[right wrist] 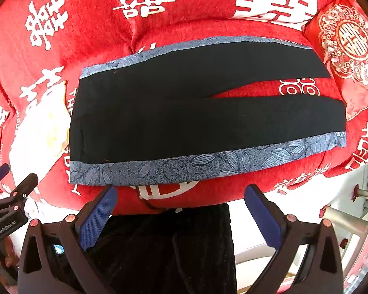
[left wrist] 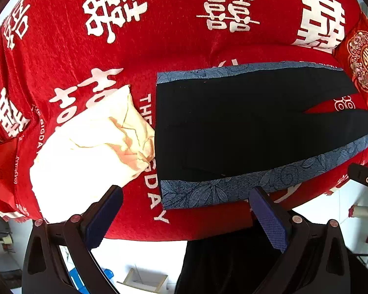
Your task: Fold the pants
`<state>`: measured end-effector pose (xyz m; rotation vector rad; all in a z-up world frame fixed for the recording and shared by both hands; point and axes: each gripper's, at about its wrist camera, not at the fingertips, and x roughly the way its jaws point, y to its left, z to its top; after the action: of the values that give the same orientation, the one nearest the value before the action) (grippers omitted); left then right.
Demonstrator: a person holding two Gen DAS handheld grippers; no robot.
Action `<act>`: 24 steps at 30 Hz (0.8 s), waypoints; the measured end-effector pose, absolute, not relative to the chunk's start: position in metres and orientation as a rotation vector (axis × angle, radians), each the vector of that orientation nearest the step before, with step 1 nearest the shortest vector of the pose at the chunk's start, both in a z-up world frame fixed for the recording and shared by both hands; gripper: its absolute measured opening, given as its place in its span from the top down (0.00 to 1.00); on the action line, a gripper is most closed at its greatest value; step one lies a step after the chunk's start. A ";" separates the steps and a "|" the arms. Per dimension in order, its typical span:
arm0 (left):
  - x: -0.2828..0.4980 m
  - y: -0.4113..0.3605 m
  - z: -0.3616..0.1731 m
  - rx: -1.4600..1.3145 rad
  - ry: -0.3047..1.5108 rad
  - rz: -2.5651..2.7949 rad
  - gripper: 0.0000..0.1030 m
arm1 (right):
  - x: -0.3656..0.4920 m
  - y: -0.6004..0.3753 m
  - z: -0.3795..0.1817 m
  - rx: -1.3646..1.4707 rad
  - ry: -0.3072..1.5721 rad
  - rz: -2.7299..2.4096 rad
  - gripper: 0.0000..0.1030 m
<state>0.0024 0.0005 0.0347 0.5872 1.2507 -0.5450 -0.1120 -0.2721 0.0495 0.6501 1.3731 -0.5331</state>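
since the pants (right wrist: 196, 112) look soft and floppy, the near blue side stripe (right wrist: 208, 164) should be pinched; left gripper (left wrist: 186, 210) and right gripper (right wrist: 181, 208) are held wide, empty

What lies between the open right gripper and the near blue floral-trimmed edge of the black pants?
Only bare red bedspread with white characters separates the right gripper from the black pants; the right wrist view shows it.

Pants (right wrist: 196, 112) on bedspread (right wrist: 90, 36), cloth (left wrist: 90, 147) left, cushion (right wrist: 348, 49) right.
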 end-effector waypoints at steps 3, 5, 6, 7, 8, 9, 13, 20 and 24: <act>0.008 0.001 0.030 0.574 1.268 -0.565 0.00 | -0.110 -0.269 0.046 0.652 1.371 -0.550 0.00; 0.010 0.001 0.025 0.590 1.278 -0.575 0.00 | -0.110 -0.268 0.044 0.654 1.371 -0.568 0.00; 0.010 0.000 0.023 0.595 1.282 -0.577 0.00 | -0.110 -0.268 0.042 0.661 1.372 -0.579 0.00; 0.010 0.000 0.022 0.600 1.286 -0.582 0.00 | -0.110 -0.267 0.040 0.672 1.371 -0.586 0.00; 0.010 0.000 0.021 0.601 1.286 -0.585 0.00 | -0.111 -0.267 0.040 0.677 1.369 -0.589 0.00; 0.009 0.000 0.020 0.605 1.287 -0.587 0.00 | -0.110 -0.266 0.038 0.685 1.367 -0.592 0.00; 0.008 0.000 0.018 0.603 1.299 -0.583 0.00 | -0.109 -0.265 0.036 0.688 1.378 -0.597 0.00; 0.003 -0.007 0.009 0.541 1.340 -0.514 0.00 | -0.110 -0.278 0.028 0.683 1.384 -0.542 0.00; 0.000 -0.006 -0.012 0.454 1.397 -0.460 0.00 | -0.117 -0.291 0.016 0.728 1.367 -0.497 0.00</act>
<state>0.0001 -0.0065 -0.0123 0.4543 1.3975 -0.4600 -0.1174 -0.2911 0.0162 0.7277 1.3671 -0.4965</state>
